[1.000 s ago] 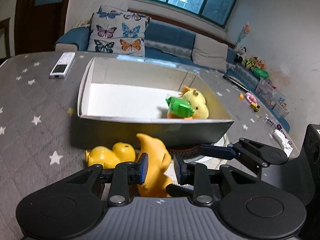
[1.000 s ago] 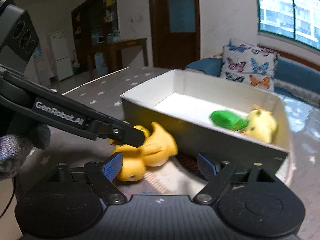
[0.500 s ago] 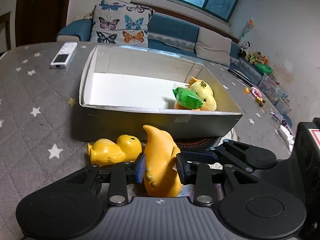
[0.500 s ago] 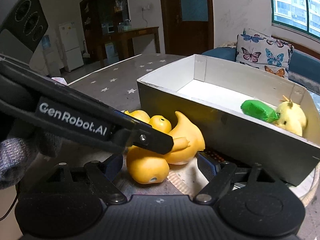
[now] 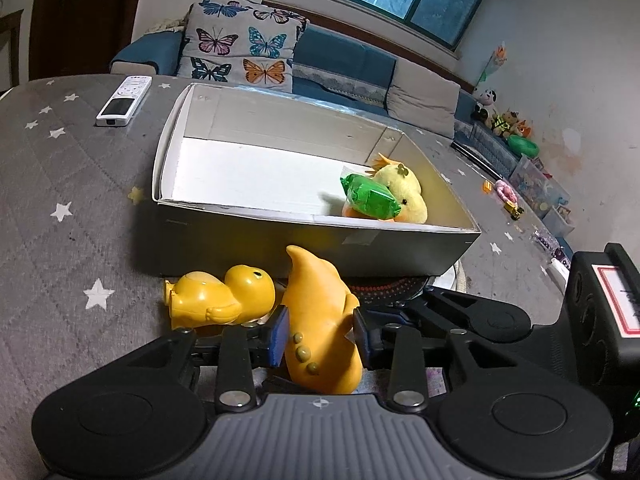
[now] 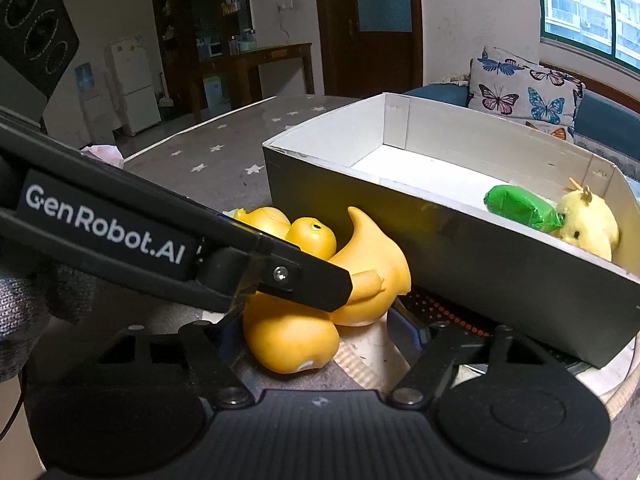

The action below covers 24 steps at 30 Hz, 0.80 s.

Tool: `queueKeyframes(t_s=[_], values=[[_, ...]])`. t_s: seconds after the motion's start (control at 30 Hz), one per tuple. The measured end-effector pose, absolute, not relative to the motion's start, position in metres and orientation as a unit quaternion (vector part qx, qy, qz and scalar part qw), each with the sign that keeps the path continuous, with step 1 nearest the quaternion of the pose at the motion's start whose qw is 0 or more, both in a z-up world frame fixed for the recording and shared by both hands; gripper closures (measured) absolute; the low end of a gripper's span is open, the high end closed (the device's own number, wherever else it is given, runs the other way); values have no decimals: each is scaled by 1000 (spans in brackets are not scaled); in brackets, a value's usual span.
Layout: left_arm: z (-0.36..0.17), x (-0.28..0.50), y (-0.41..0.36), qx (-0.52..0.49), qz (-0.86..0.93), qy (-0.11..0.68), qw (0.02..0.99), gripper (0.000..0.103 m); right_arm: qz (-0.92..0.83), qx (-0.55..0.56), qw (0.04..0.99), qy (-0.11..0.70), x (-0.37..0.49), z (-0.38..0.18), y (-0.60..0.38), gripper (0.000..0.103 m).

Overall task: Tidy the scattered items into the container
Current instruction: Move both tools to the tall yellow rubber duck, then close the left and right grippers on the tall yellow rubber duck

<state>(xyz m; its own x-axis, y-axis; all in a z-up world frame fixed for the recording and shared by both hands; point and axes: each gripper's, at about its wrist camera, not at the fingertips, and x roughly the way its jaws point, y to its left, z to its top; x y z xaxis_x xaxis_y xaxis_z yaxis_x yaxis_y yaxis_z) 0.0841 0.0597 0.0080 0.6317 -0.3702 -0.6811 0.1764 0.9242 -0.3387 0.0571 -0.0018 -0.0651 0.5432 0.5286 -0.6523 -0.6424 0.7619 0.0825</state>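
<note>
An orange rubber dinosaur toy (image 5: 320, 320) lies on the grey star-patterned table in front of the open cardboard box (image 5: 280, 240). My left gripper (image 5: 320, 334) is shut on its body. A yellow rubber duck (image 5: 220, 300) lies just left of it, touching it. In the right wrist view the dinosaur (image 6: 320, 300) and the duck (image 6: 296, 232) lie between my right gripper's (image 6: 320, 332) open fingers; the left gripper's arm (image 6: 160, 252) crosses in front. Inside the box a green wrapped packet (image 5: 370, 198) leans on a yellow plush chick (image 5: 404, 194).
A white remote (image 5: 125, 100) lies on the table at the far left. A round woven mat (image 5: 384, 284) shows under the box's near right corner. A blue sofa with butterfly cushions (image 5: 240, 52) stands behind the table. Toys litter the floor at right.
My left gripper has closed on the dinosaur toy and moved forward and down onto it. My right gripper has moved closer to the two yellow toys and the box.
</note>
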Motion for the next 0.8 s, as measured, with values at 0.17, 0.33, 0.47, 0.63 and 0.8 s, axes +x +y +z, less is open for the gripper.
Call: queueKeyframes(t_s=[0.17,0.33,0.47,0.63,0.8], values=[[6,85,63,-131,-153,402,893,65,328,-91,876,343,58,-65,4,28],[3,86,67,-140,-160,402,891,64,319,-98,877,345,59,-66,9,29],[0,85,71,-151,-168,397,890,64,310,-102,880,346,59,-65,13,29],[-5,86,80,-174,-178,396,884,63,303,-109,881,347,60,-65,18,30],[-10,88,87,-194,-189,396,877,62,297,-112,882,348,62,-65,22,30]])
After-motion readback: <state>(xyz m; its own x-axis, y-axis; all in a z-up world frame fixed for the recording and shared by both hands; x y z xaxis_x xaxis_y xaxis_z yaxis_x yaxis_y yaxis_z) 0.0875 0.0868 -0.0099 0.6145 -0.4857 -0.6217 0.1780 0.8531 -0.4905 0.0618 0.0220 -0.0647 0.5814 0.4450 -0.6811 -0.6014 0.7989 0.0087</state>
